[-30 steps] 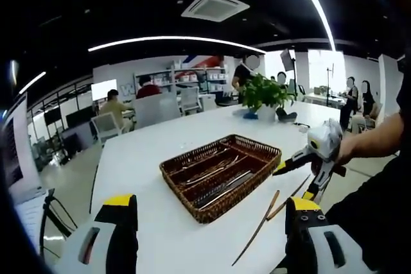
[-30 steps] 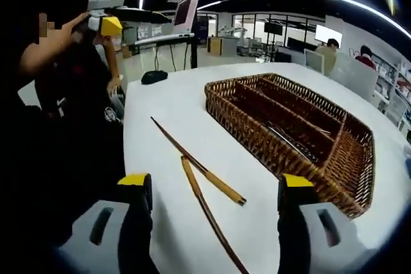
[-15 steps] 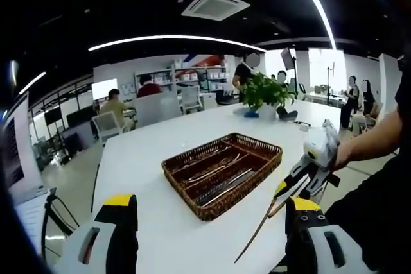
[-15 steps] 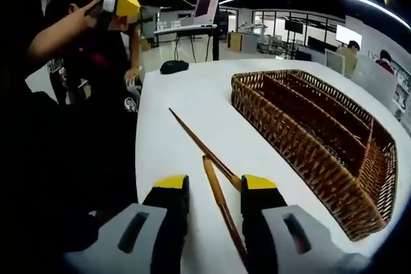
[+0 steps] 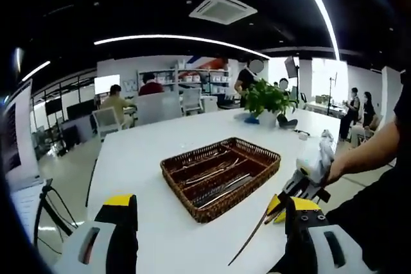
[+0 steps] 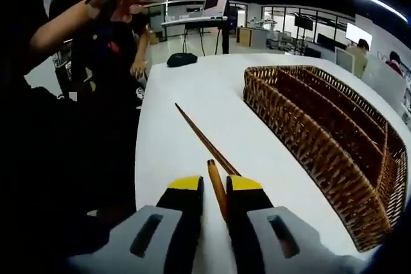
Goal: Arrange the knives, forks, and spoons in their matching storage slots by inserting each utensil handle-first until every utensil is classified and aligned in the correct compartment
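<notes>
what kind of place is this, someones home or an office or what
Most likely an open-plan office or lab, not a home: people sit at desks behind the long white table, shelving lines the back wall, and a ceiling air-conditioning unit hangs overhead.

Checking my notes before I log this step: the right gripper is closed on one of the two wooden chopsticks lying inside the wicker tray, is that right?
Not quite. The right gripper is closed on a chopstick, but both chopsticks lie on the white table beside the wicker tray, not inside it, as the right gripper view shows.
</notes>
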Motion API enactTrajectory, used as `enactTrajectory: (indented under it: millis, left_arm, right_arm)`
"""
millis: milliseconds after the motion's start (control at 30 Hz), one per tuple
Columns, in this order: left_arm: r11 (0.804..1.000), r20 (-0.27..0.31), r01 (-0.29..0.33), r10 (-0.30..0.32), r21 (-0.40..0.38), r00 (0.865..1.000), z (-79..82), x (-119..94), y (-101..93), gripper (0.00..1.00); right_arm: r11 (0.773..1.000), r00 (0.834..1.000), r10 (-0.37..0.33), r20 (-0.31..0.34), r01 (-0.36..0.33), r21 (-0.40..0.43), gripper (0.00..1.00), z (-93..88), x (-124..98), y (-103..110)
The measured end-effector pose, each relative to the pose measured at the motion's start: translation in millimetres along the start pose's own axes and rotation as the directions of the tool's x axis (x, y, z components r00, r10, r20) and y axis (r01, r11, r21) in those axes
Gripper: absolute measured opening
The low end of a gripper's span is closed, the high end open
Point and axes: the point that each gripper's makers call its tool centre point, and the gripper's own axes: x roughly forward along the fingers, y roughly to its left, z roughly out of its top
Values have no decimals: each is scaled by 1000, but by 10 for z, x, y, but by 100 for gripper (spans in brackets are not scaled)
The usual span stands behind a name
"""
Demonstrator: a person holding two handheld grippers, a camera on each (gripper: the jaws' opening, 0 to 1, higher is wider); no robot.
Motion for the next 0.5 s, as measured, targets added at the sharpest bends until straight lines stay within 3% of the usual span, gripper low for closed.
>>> enactTrajectory:
  millis: [500]
  left_arm:
    - [1000, -6, -15, 15, 3, 1000, -24, -39, 22, 100]
  right_arm:
    - [998, 1000, 6, 26, -4, -68, 3, 29, 42, 39]
